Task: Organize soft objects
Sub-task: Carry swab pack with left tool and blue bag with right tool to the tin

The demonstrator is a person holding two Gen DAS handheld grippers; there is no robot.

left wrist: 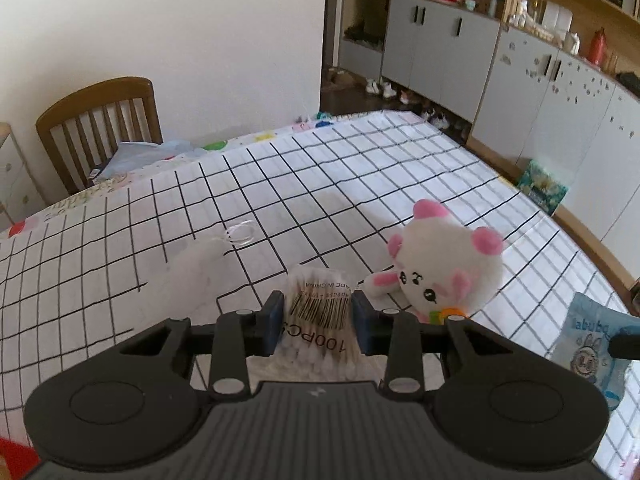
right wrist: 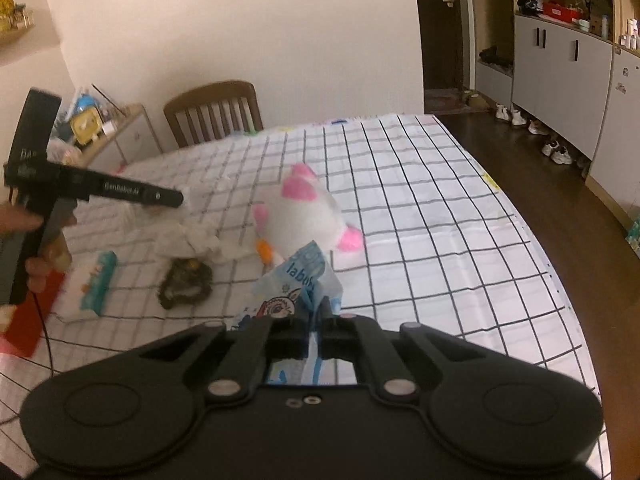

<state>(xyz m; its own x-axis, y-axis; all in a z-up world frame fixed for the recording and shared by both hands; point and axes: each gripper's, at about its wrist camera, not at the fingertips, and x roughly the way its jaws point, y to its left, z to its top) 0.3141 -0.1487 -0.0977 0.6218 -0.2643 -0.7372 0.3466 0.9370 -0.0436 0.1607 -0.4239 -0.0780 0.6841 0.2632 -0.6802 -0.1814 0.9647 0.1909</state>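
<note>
My left gripper point(left wrist: 318, 322) is shut on a clear bag of cotton swabs point(left wrist: 316, 334) with a barcode label, lifted above the checked tablecloth point(left wrist: 320, 184). A white and pink plush toy point(left wrist: 444, 264) lies on the cloth just right of it. My right gripper point(right wrist: 316, 312) is shut on a blue tissue pack point(right wrist: 298, 284) with a cartoon print, held off the table. In the right wrist view the plush toy point(right wrist: 308, 216) lies beyond the pack, and the left gripper point(right wrist: 178, 199) hangs at the left, held by a hand point(right wrist: 36, 276).
On the cloth at the left lie a crumpled white tissue point(right wrist: 188, 236), a dark fuzzy item point(right wrist: 186, 284) and a teal-and-white pack point(right wrist: 90, 284). A wooden chair point(left wrist: 100, 128) stands at the far side. Cabinets point(left wrist: 540, 80) line the right wall.
</note>
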